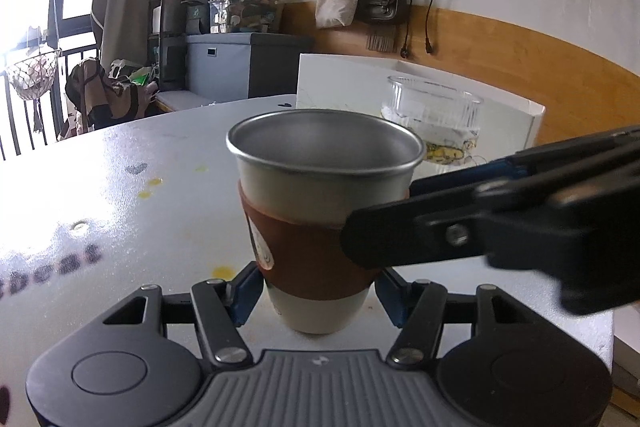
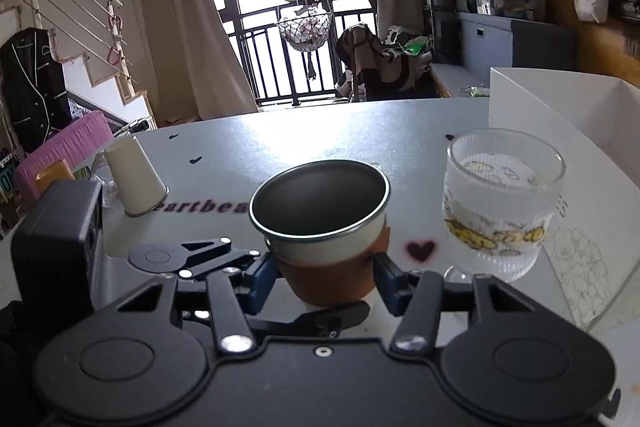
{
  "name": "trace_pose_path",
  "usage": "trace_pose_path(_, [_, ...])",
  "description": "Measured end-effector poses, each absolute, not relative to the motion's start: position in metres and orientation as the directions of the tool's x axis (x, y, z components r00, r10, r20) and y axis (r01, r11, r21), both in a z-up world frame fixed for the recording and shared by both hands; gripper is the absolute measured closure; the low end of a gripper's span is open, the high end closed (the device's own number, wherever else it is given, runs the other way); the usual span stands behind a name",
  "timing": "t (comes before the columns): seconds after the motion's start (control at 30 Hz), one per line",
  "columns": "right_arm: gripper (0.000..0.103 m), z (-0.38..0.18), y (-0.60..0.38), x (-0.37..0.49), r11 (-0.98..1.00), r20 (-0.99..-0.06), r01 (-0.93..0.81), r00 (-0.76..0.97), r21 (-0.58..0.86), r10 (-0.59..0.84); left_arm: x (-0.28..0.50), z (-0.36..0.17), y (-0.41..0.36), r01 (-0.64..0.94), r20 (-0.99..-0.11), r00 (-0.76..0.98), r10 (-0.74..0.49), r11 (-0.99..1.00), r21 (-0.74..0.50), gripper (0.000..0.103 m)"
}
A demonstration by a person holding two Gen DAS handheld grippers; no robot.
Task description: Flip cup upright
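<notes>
Steel cup w/ brown sleeve (image 1: 320, 211) already stands mouth-up on grey counter (image 1: 120, 195) near its middle, so flip looks done; left tongs (image 1: 316, 291) & right tongs (image 2: 324, 279) both grip it, release left.

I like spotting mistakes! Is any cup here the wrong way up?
Yes. The white paper cup at the table's far left stands upside down, mouth on the table. The metal cup and the ribbed glass both stand upright.
</notes>
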State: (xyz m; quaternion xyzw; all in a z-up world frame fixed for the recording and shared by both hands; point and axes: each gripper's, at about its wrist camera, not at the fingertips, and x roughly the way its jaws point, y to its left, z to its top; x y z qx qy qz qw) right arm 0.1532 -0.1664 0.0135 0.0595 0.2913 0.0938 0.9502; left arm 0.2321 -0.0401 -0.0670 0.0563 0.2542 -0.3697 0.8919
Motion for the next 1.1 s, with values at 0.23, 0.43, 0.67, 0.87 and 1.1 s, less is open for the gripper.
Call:
trace_pose_path(0.23, [0.042,0.016,-0.167,0.14,0.971,-0.519,-0.146,0.824,0.19,0.226,0.231,-0.069,-0.039,0.698,-0.514,0.567,-0.644,0.707,-0.115,0.032])
trace_pose_path(0.43, [0.041,0.017,-0.171,0.135,0.968,-0.511,-0.133,0.829,0.213,0.226,0.225,-0.069,-0.038,0.7,-0.509,0.573,-0.643,0.706,-0.104,0.028])
trace_pose_path(0.67, [0.039,0.024,-0.176,0.122,0.964,-0.477,-0.12,0.85,0.238,0.224,0.214,-0.058,-0.025,0.686,-0.505,0.587,-0.633,0.72,-0.105,0.007])
trace_pose_path(0.87, [0.026,0.034,-0.171,0.09,0.967,-0.409,-0.096,0.893,0.237,0.189,0.185,-0.034,0.011,0.643,-0.468,0.649,-0.6,0.761,-0.083,0.006])
trace_pose_path(1.1, [0.02,0.032,-0.157,0.052,0.982,-0.361,-0.01,0.929,0.188,0.078,0.145,-0.017,0.054,0.561,-0.452,0.73,-0.513,0.827,-0.033,0.004])
